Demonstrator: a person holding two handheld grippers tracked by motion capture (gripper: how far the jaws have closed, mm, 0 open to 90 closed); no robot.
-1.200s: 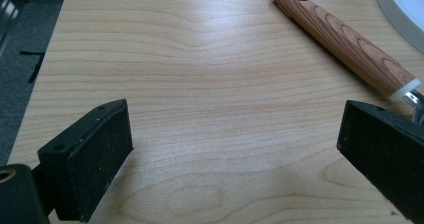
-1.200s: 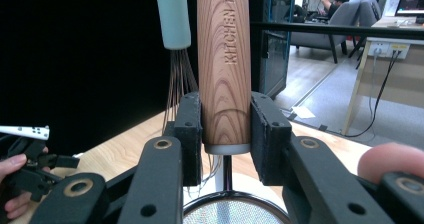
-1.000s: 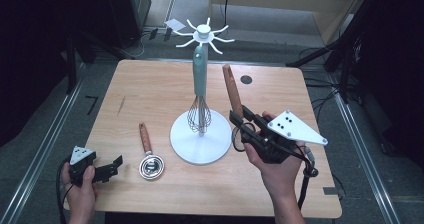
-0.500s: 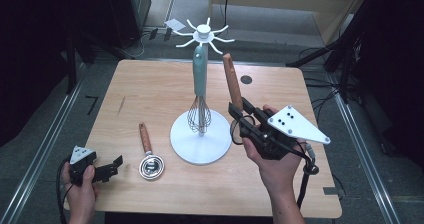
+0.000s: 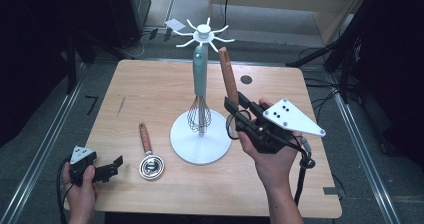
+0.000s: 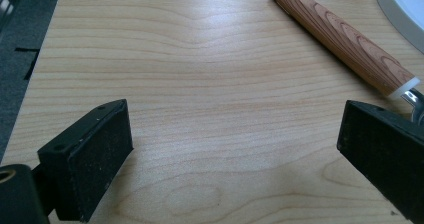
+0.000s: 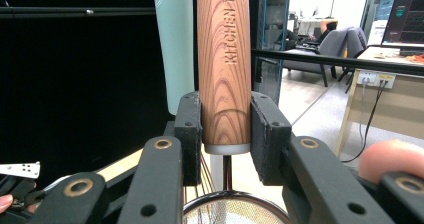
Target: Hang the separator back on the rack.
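Note:
A white hook stand point(image 5: 200, 143) rises at the table's middle, its arms point(image 5: 202, 31) spread at the top. A teal-handled whisk point(image 5: 200, 86) hangs on it. My right gripper point(image 5: 237, 111) is shut on a wooden-handled mesh strainer, whose handle point(image 5: 228, 79) points up beside the stand's post. In the right gripper view the pads point(image 7: 187, 129) clamp the handle point(image 7: 223, 69) near its lower end, with the mesh ring point(image 7: 235, 209) below and the teal whisk handle point(image 7: 175, 44) just behind. My left gripper point(image 5: 112, 166) rests open at the front left, with nothing between its pads point(image 6: 87, 159).
A second wooden-handled utensil point(image 5: 147, 151) with a small metal bowl lies flat between the left gripper and the stand's base; its handle point(image 6: 345, 41) lies ahead of the left jaws. A dark round mark point(image 5: 246, 79) sits at the table's far right. Floor rails flank the table.
The right gripper has raised the strainer a little, and the handle's tip has risen closer to the stand's arms. The left gripper has stayed put.

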